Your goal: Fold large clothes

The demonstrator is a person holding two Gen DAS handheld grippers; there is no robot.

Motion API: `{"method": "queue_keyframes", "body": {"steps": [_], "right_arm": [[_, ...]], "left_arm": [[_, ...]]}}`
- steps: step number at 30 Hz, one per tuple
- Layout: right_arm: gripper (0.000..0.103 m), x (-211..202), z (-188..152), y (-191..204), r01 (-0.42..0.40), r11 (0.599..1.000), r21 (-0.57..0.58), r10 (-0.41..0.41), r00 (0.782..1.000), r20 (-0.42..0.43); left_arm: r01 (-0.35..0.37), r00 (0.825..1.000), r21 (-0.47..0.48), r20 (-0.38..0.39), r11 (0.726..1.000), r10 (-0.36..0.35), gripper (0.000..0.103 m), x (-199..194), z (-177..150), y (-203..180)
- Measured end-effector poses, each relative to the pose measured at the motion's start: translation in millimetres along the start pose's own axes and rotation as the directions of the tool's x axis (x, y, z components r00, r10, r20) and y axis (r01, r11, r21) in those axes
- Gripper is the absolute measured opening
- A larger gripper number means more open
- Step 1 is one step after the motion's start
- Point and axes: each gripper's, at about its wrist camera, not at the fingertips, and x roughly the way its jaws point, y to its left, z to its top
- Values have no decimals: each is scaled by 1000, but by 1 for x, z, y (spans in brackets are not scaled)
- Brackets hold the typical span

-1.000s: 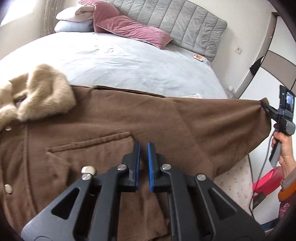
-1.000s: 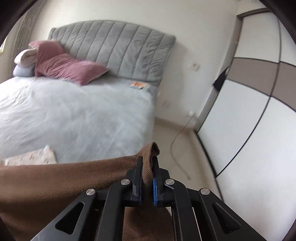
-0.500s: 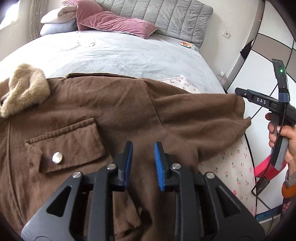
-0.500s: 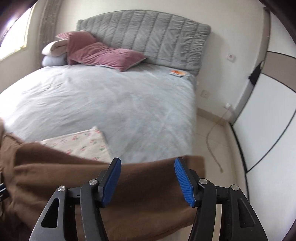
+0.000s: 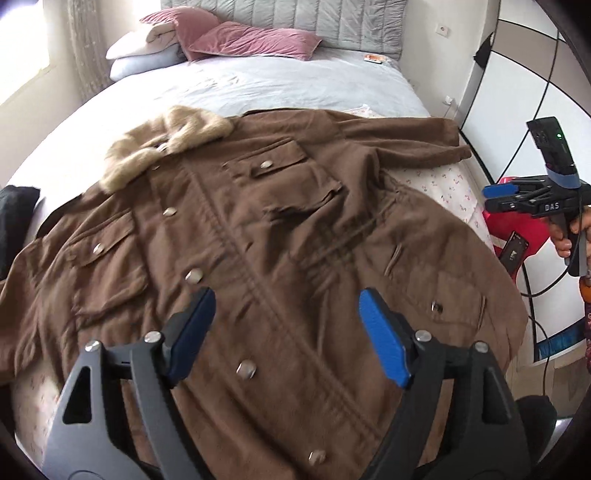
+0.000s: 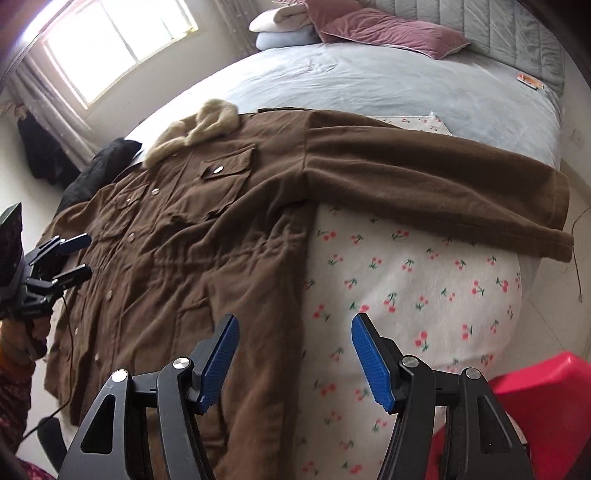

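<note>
- Pale grey bedding covers a bed (image 5: 295, 85) with a quilted grey headboard (image 5: 332, 22); pink pillows (image 5: 255, 38) lie at its head edge, and a bright window (image 6: 122, 44) stands off the bed's left side in the right wrist view.
- At the bed's left edge lies a dark garment (image 6: 96, 170), just beside the coat's shoulder.
- A brown coat (image 5: 258, 258) lies front-up and spread flat across the bed's foot end, its fur collar (image 5: 166, 144) toward the pillows, snaps and flap pockets showing.
- The left gripper (image 5: 288, 336) hovers above the coat's lower front, jaws opening wide; cloth lies below them, but nothing is pinched.
- A cherry-print cloth (image 6: 406, 295) lies under the coat near the bed's right corner.
- The coat's sleeve (image 6: 443, 184) stretches out flat toward the bed's right edge.
- The right gripper (image 6: 295, 362) hangs over the coat's side edge where it meets the cherry-print cloth, jaws opening, gripping nothing.
- A red object (image 6: 546, 406) sits off the bed's foot, at the far right.
</note>
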Motion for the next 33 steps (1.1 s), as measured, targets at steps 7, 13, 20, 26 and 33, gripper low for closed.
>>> {"method": "queue_keyframes", "body": {"steps": [7,13,20,26,33], "right_arm": [[80,-37,-57,41,-4,998,-62,1,999,-47],[80,-25,-127,45,12,1000,-25,-14,997,-75],[75,16,-154,30,49,993,105,-44,998,-52],[13,-34,-135,54,-266,946,185,268,963,15],[13,-73,-159,2,-330,876,351,310,944,114]], "left_arm": [[-128,989,-182,-98,975,111,88,-100,-108,65],[-171,979,-353,-170,920,116,89,-129,-236,124],[188,943,-566,-124,803,-308,55,-73,-304,126],[167,973,-535,-45,828,-225,16,-110,-272,104],[161,978,-577,-15,801,-207,17,-147,-281,116]]}}
